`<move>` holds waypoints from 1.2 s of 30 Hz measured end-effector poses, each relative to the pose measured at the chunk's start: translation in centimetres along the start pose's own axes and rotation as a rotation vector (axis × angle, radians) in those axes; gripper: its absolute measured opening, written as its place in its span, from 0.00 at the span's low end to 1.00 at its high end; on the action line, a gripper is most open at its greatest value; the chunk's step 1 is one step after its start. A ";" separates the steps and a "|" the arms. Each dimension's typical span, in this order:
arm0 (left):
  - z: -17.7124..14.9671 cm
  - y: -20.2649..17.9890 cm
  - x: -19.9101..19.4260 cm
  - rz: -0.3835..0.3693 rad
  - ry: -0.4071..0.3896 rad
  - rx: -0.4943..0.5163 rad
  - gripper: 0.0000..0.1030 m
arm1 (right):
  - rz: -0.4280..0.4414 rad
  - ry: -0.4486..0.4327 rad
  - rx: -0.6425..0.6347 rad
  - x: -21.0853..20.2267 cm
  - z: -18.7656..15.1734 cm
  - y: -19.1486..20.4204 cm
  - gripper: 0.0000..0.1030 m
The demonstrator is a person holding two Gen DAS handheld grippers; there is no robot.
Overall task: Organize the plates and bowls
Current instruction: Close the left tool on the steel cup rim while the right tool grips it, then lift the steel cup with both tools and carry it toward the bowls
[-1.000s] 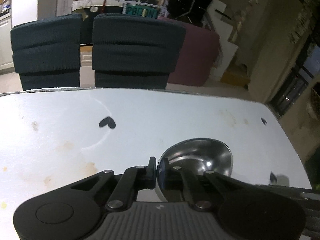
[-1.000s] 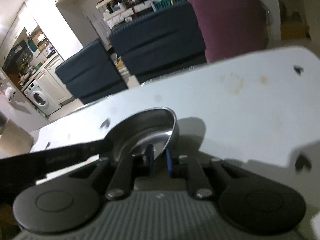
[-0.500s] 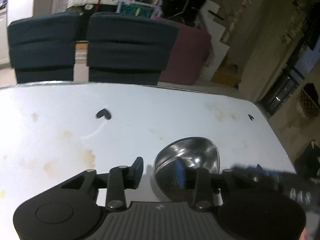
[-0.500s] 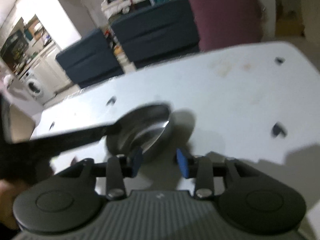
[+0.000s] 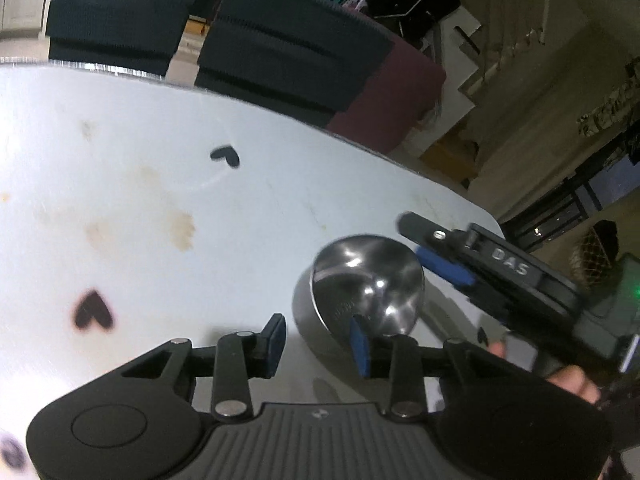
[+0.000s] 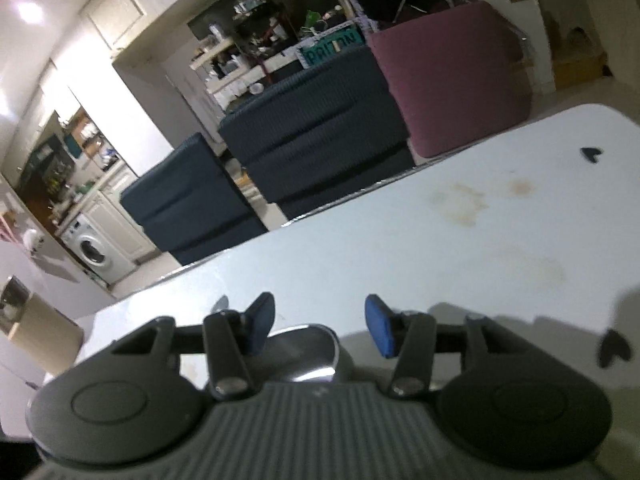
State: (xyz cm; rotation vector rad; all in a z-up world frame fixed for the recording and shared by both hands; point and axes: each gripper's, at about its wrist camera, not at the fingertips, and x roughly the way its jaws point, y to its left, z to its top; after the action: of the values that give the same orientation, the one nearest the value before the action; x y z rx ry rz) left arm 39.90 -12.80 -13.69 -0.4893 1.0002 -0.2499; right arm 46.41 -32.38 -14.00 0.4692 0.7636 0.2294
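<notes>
Steel bowl (image 5: 366,280) on white table (image 5: 200,220): released since a second ago, left gripper (image 5: 318,340) and right gripper (image 6: 320,330) jaws both just spread, pinching nothing.

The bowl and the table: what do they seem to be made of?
Bowl: likely stainless steel, polished; it mirrors the room and shows bright glints. Table: material unclear, a smooth white matte top with brownish stains and black heart marks, maybe laminate or a cover.
</notes>
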 end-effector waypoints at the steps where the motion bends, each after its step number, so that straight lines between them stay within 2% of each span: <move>1: -0.1 0.0 0.1 0.005 0.003 -0.012 0.35 | 0.012 0.009 0.004 0.6 -0.1 0.1 0.56; 7: 0.2 -0.6 0.9 0.008 -0.012 -0.011 0.36 | 0.066 0.103 -0.031 0.3 -0.1 0.3 0.52; 12: 0.6 -0.6 1.2 0.027 -0.039 0.008 0.34 | 0.026 0.163 -0.108 -1.2 -0.5 0.7 0.34; 16: 1.0 -0.8 1.6 0.061 -0.049 0.038 0.22 | 0.000 0.207 -0.167 -1.5 -1.2 0.8 0.25; 19: 1.1 -1.0 1.9 0.104 -0.057 0.076 0.09 | -0.041 0.219 -0.220 -1.9 -1.8 1.3 0.12; 20: 1.1 -1.0 2.0 0.111 -0.055 0.085 0.08 | -0.054 0.224 -0.239 -2.0 -2.0 1.5 0.11; 24: 0.9 -1.6 1.7 0.141 -0.066 0.132 0.05 | -0.083 0.224 -0.284 -2.4 -2.5 2.3 0.10; 27: 0.7 -1.7 0.6 0.132 -0.086 0.130 0.04 | -0.098 0.217 -0.317 -2.7 -2.8 3.1 0.09; 36: -0.5 -1.9 -6.6 0.149 -0.167 0.153 0.04 | -0.093 0.172 -0.332 -5.6 -4.0 6.8 0.08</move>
State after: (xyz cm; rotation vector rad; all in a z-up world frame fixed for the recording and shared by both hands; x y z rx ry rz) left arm 36.04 -11.84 -8.10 -0.2897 0.8429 -0.1477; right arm 39.40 -27.23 -9.83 0.0996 0.8934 0.3063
